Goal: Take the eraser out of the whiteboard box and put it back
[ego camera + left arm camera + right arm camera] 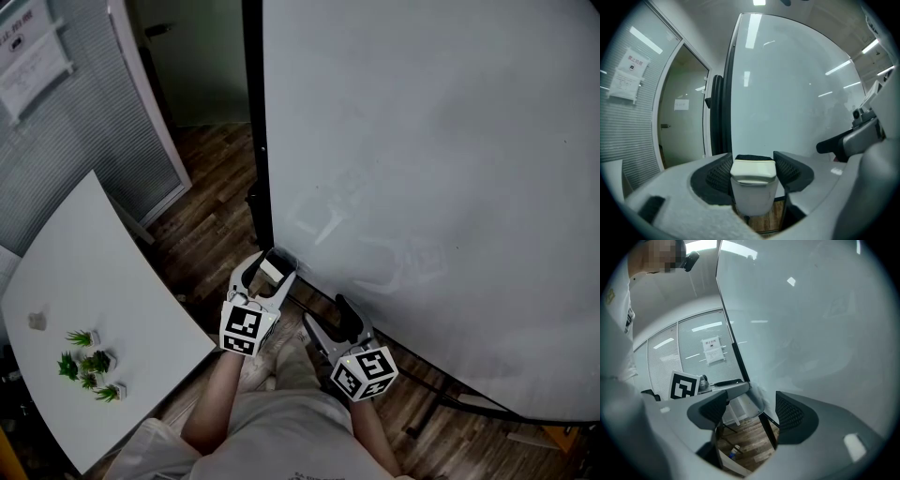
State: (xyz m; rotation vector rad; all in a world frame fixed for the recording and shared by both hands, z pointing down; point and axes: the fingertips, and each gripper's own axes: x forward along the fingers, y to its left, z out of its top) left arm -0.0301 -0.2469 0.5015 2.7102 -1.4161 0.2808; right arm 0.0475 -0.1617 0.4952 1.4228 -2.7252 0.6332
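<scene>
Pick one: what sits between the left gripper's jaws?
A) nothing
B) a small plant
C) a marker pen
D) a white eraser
D: in the left gripper view the white eraser stands upright between the pads of the left gripper, with the floor showing below it.

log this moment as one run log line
left gripper: shut on eraser | eraser: upright between jaws, near whiteboard left edge | right gripper: open, empty
</scene>
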